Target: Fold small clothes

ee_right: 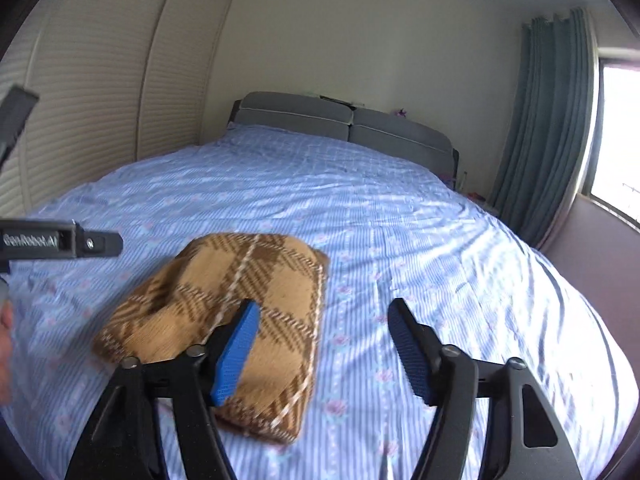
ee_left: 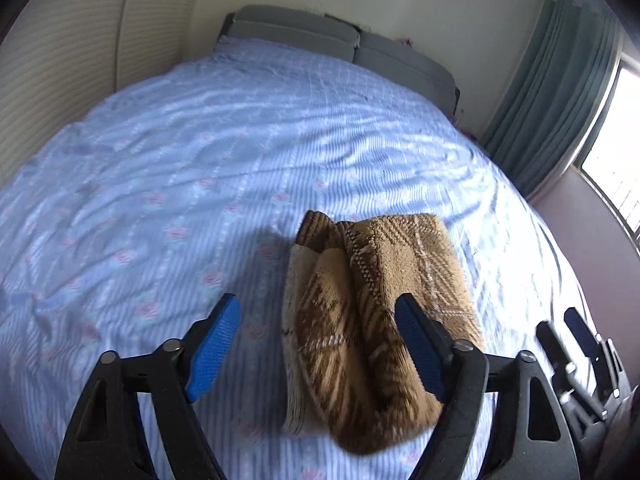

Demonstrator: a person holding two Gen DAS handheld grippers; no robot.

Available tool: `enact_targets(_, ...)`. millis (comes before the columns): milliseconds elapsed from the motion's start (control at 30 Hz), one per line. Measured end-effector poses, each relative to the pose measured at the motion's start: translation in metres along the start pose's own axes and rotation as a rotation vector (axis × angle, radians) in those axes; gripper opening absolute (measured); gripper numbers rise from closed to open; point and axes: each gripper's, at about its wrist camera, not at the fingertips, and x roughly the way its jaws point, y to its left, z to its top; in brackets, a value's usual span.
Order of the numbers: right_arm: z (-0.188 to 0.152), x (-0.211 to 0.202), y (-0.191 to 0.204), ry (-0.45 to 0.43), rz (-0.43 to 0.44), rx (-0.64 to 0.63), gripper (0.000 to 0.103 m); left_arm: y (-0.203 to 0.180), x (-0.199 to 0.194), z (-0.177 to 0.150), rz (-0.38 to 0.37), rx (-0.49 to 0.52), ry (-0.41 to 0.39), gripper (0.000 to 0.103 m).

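Observation:
A brown and tan plaid garment (ee_left: 400, 264) (ee_right: 224, 280) lies folded into a thick bundle on the blue striped bedsheet (ee_left: 180, 152) (ee_right: 420, 220). My left gripper (ee_left: 316, 300) hovers over the bundle's near end. Its jaws are wide apart and its right finger (ee_left: 420, 344) overlaps the cloth without pinching it. My right gripper (ee_right: 324, 303) stands open above the bundle's right edge, with the left finger (ee_right: 236, 352) over the fabric and nothing gripped. The right gripper also shows at the left wrist view's lower right (ee_left: 576, 340). The left gripper's body (ee_right: 60, 240) shows at the right wrist view's left edge.
A grey padded headboard (ee_left: 304, 32) (ee_right: 340, 120) closes the far end of the bed. Louvered wardrobe doors (ee_right: 100, 100) run along the left. A teal curtain (ee_left: 552, 92) (ee_right: 556, 128) and a window (ee_right: 620, 132) are on the right. A hand (ee_right: 4, 332) shows at the left edge.

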Motion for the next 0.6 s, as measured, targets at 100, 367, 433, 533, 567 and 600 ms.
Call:
enact_targets(100, 0.007, 0.018, -0.017, 0.026, 0.011, 0.068, 0.046, -0.002, 0.035, 0.008, -0.022, 0.020, 0.072, 0.051)
enact_targets(367, 0.009, 0.042, -0.031, 0.052, 0.034, 0.131, 0.046, 0.010, 0.084, 0.002, -0.107, -0.057, 0.194, 0.037)
enact_targets(433, 0.005, 0.048, -0.029, 0.065, 0.035, 0.130, 0.046, 0.011, 0.088, 0.003, -0.138, -0.080, 0.213, 0.040)
enact_targets(533, -0.001, 0.054, -0.028, 0.090, 0.044, 0.144, 0.046, 0.015, 0.096, 0.008, -0.155, -0.100, 0.240, 0.042)
enact_targets(567, -0.002, 0.055, -0.029, 0.096, 0.045, 0.148, 0.046, 0.014, 0.097, 0.011, -0.157, -0.103, 0.239, 0.039)
enact_targets(600, -0.003, 0.055, -0.029, 0.099, 0.044, 0.152, 0.046, 0.012, 0.096, 0.014, -0.162, -0.095, 0.233, 0.036)
